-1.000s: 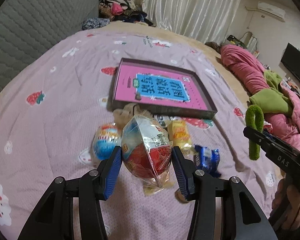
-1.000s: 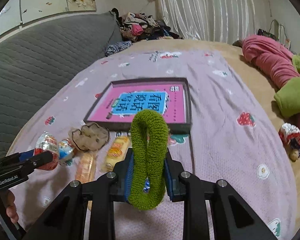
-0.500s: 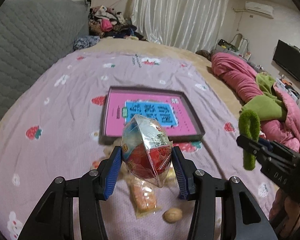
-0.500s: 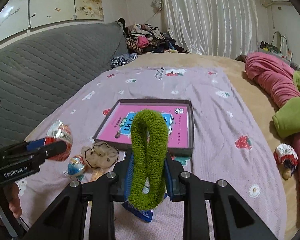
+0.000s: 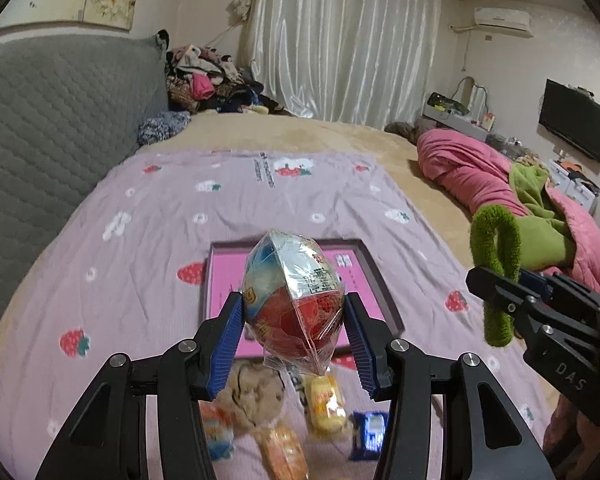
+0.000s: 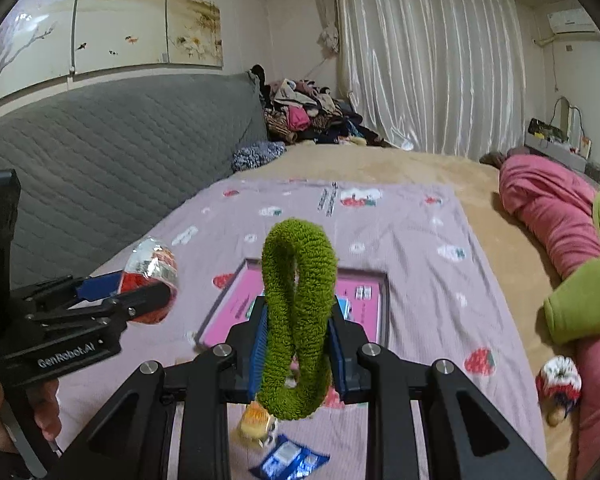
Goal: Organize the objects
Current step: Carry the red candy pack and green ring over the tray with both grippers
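In the left wrist view the wrapped egg-shaped snack [image 5: 294, 304] covers the middle of the pink tray [image 5: 350, 270], so its printed label cannot be read. At the lower edge an orange packet [image 5: 286, 454] is cut off by the frame, and a blue-and-white packet [image 5: 216, 432] is half hidden behind a finger of the left hand-held gripper [image 5: 294, 350]. In the right wrist view the green scrunchie [image 6: 298, 312] hides the tray's centre, and a blurred yellowish thing [image 6: 256, 420], possibly a snack, shows below it.
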A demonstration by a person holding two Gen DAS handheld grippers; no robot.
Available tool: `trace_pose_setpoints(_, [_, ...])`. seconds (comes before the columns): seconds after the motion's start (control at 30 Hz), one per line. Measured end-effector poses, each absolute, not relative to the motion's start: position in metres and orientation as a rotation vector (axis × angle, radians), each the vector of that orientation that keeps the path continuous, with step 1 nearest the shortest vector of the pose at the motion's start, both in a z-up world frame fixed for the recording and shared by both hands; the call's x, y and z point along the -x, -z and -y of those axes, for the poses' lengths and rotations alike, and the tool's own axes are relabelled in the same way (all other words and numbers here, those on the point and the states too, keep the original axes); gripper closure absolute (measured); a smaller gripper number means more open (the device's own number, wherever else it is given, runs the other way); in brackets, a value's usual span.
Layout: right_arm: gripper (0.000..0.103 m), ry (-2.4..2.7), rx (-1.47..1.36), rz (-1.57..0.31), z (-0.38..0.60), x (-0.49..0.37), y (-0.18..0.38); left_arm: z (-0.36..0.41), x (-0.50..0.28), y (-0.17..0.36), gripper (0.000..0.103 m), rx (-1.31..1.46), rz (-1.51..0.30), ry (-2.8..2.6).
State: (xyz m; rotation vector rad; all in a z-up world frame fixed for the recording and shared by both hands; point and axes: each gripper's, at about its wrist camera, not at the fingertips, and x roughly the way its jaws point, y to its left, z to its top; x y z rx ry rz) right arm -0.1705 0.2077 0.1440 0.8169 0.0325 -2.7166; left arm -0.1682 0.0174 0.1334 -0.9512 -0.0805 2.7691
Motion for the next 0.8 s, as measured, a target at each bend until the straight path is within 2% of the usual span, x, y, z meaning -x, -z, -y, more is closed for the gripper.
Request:
trace_pose_setpoints(0.3, [0.076,2.732,-0.744,-0.024,-0.207,0.212,-0.156,-0.024,0.216,-0.148,0.051,0.9,0.032,-2.804])
trace_pose_setpoints(0.53, [0.076,2.693,-0.739,0.05,-0.215,0.259,-0.137,-0.028,0.268,-0.122,0.051,0.94,0.057,-2.795])
trace_pose_setpoints(0.8, [0.076,2.668,-0.784,0.052,-0.207,0.318,-0.088,-0.038,0.328,-0.071,0.051,1.033,0.051,-2.759])
